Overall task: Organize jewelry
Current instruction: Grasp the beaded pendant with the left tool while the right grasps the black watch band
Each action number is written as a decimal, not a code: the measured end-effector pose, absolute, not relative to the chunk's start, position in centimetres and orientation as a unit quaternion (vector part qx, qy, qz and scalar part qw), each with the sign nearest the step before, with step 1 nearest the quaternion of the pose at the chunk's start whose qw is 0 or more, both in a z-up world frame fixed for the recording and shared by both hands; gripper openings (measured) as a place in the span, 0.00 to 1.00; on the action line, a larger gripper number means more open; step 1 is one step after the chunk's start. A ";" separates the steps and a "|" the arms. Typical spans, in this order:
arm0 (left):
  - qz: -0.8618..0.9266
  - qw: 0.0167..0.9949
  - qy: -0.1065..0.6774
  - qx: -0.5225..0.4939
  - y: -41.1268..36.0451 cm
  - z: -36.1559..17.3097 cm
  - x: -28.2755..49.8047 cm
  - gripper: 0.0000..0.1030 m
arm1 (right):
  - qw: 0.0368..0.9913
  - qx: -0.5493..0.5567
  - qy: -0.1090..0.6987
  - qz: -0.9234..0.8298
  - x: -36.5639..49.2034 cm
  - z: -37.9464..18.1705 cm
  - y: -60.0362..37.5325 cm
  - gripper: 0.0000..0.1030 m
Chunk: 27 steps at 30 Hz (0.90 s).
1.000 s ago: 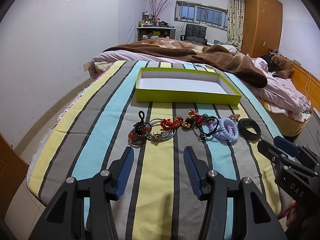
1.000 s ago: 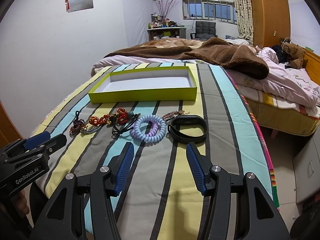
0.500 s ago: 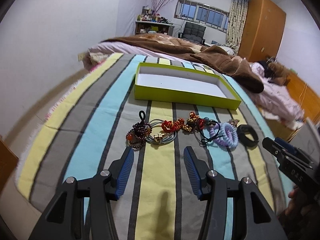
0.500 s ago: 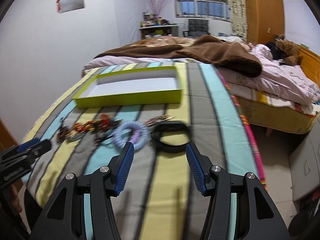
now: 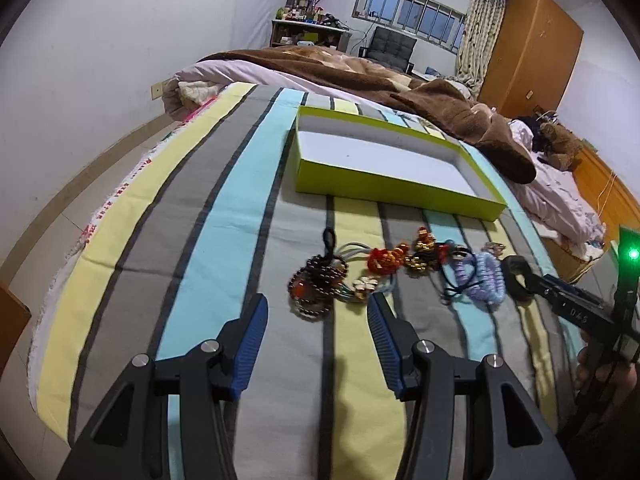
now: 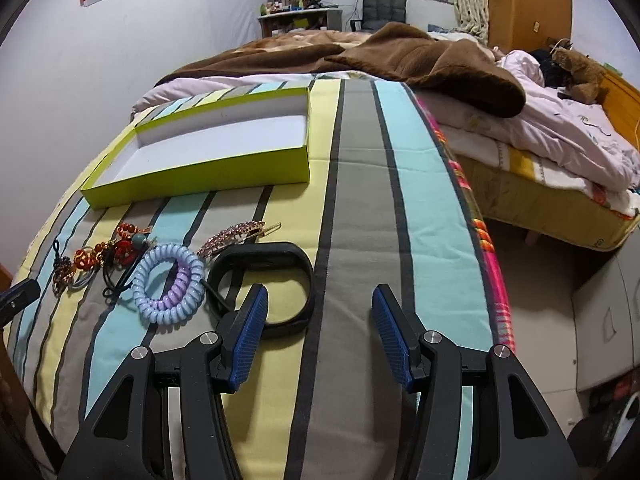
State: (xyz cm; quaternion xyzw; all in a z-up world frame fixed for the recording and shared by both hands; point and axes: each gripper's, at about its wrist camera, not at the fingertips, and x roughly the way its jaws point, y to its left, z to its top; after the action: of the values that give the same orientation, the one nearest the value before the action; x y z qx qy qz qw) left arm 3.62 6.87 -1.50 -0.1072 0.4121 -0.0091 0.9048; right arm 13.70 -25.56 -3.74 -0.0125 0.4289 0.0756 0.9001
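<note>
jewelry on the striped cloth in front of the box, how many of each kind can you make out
spiral coil hair ties: 2, a blue one and a purple one
black wristband: 1
rhinestone hair clip: 1
dark beaded bracelet: 1
tangle of red and gold bead pieces and elastic ties: cannot count
total told apart: 5

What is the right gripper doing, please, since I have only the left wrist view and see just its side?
Observer: The right gripper is open, with only striped cloth between its fingers.
Operator: Thank you. Where is the black band relative to it?
Observer: The band lies flat on the cloth. One finger overlaps its near edge in the picture; I cannot tell whether they touch.
Operator: Is anything lying beyond the band?
Observer: A pink jewelled hair clip lies just beyond it, next to the coil ties.
</note>
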 end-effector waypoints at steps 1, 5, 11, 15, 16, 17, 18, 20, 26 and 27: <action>-0.009 0.904 0.415 -0.106 6.9 -1.6 3.8 0.52 | 0.899 -0.017 0.431 0.077 13.8 -3.8 -25.5 0.53; -0.018 0.899 0.425 -0.101 6.9 -1.9 4.5 0.52 | 0.896 -0.020 0.436 0.087 14.4 -3.9 -25.1 0.53; -0.023 0.895 0.433 -0.104 7.1 -2.4 5.9 0.52 | 0.894 -0.023 0.439 0.087 14.7 -4.3 -24.8 0.28; -0.021 0.892 0.438 -0.108 7.4 -2.8 6.5 0.52 | 0.893 -0.018 0.440 0.090 14.8 -4.2 -24.9 0.15; -0.022 0.890 0.442 -0.107 7.4 -2.9 6.6 0.52 | 0.893 -0.016 0.440 0.091 14.8 -4.2 -25.0 0.12; -0.022 0.891 0.440 -0.109 7.4 -2.9 6.7 0.51 | 0.894 -0.013 0.439 0.092 14.8 -4.2 -25.0 0.10; -0.024 0.891 0.439 -0.112 7.5 -2.8 6.7 0.50 | 0.894 -0.012 0.439 0.091 14.8 -4.2 -25.0 0.10; -0.027 0.891 0.438 -0.112 7.6 -2.8 6.9 0.46 | 0.894 -0.007 0.438 0.091 14.8 -4.2 -25.1 0.09; -0.038 0.888 0.445 -0.113 7.3 -3.2 7.4 0.32 | 0.894 0.007 0.438 0.094 14.7 -4.2 -25.4 0.07; -0.039 0.888 0.445 -0.113 7.3 -3.2 7.4 0.30 | 0.894 0.008 0.438 0.094 14.7 -4.2 -25.4 0.07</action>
State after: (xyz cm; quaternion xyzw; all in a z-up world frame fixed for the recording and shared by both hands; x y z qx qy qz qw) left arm 7.38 7.32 -3.20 -0.1126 0.4445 -0.0386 0.8878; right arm 14.74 -25.37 -4.17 0.0080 0.4378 0.0943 0.8941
